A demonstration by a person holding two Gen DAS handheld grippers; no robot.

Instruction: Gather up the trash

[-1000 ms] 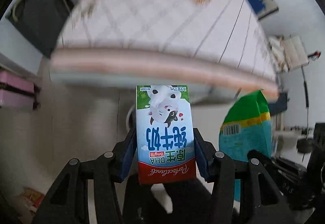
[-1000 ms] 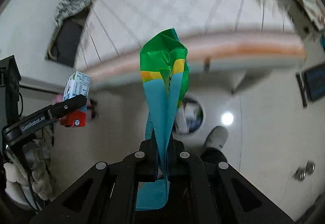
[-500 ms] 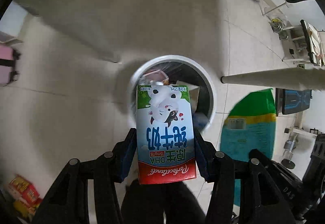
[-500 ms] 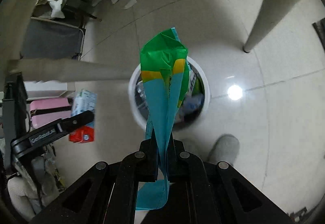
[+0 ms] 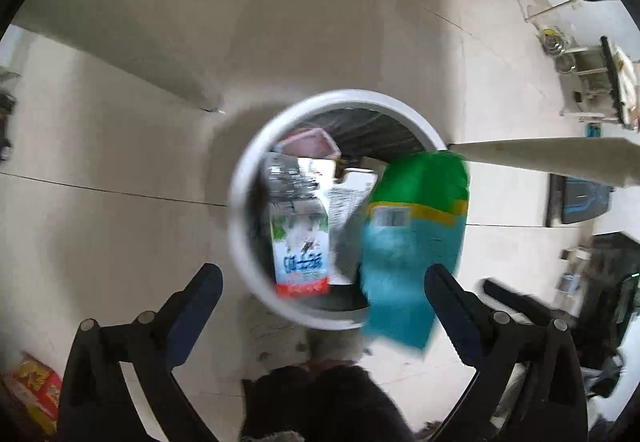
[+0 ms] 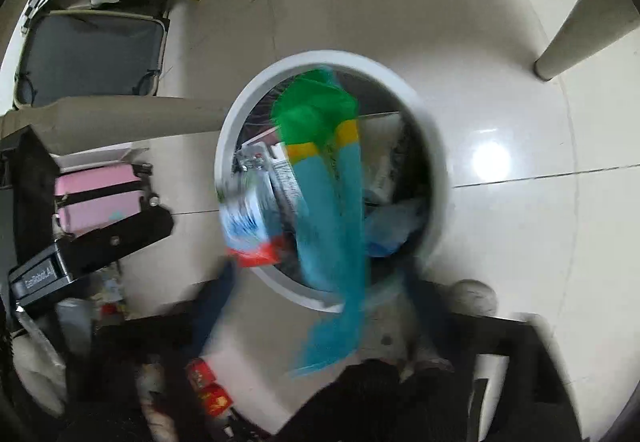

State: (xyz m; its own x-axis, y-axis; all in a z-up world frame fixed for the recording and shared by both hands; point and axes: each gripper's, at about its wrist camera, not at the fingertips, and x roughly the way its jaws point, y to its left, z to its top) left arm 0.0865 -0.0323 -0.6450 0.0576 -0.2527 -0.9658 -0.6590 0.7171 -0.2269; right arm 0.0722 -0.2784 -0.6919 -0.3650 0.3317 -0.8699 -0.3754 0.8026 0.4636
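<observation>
The left gripper (image 5: 322, 282) is hovering over the floor with its black jaws spread wide and gripping nothing. Just beyond its blue-padded fingertips (image 5: 200, 282), the small white-and-blue milk carton with a red base (image 5: 301, 252) is hanging blurred over the near part of the round white-rimmed trash bin (image 5: 240, 217), touching neither jaw. Beside the carton on the right, the green, yellow and teal plastic snack bag (image 5: 408, 246) is also showing loose and blurred, its teal end overlapping the bin's near rim. The right gripper (image 6: 320, 306) is appearing only as smeared dark shapes in its own view, with the jaws seeming to be parted and the bag (image 6: 332, 209) between them free of contact, the carton (image 6: 250, 230) to its left. Deeper inside the bin, a pink-rimmed clear plastic container (image 5: 308, 143) and crumpled wrappers are lying. Farther out, the pale tiled floor (image 5: 120, 121) is stretching away, and a pink suitcase (image 6: 96, 197) is lying flat.
</observation>
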